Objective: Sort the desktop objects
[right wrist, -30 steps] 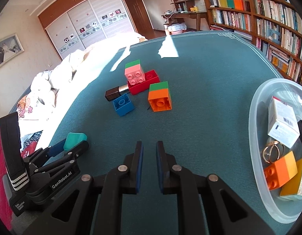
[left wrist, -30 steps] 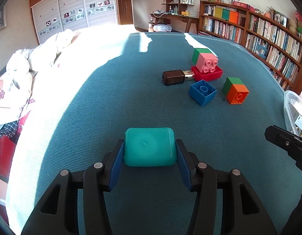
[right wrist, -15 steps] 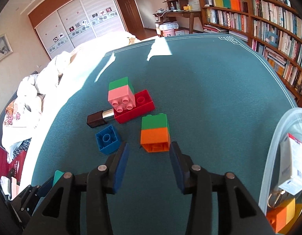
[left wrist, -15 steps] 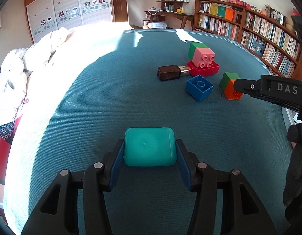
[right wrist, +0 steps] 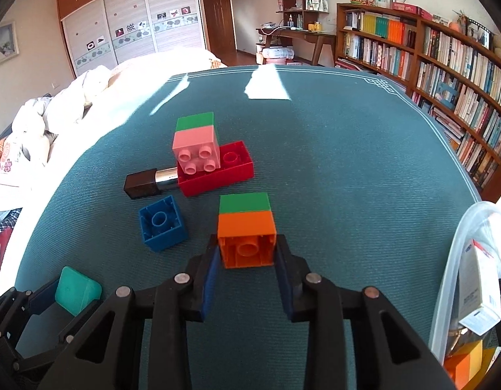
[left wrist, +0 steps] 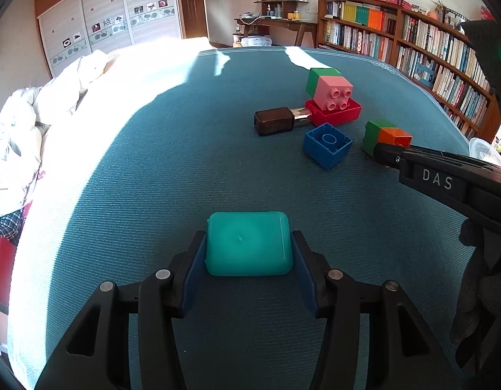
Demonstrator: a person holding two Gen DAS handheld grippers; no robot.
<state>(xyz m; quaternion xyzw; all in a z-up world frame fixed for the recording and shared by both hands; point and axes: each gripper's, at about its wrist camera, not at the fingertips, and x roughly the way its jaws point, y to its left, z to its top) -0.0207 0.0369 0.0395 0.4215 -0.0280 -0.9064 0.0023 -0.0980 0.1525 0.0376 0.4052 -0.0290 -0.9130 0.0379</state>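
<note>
Orange-and-green block (left wrist: 385, 136) lies on the teal counter (left wrist: 185, 178) in the left view, where the left hand-held gripper (left wrist: 249, 260) clamps a teal box (left wrist: 249, 243). In the right view, the right hand-held gripper (right wrist: 247, 261) has just been closing around the block, seemingly gripping it.

Two-brick stack (right wrist: 245, 227) lies between right gripper (right wrist: 245, 253) fingers. Single brick (right wrist: 162, 224) lies left of it; long brick (right wrist: 218, 172) behind, tube (right wrist: 149, 182) at its left end. Clear container (right wrist: 458, 260) at right.
</note>
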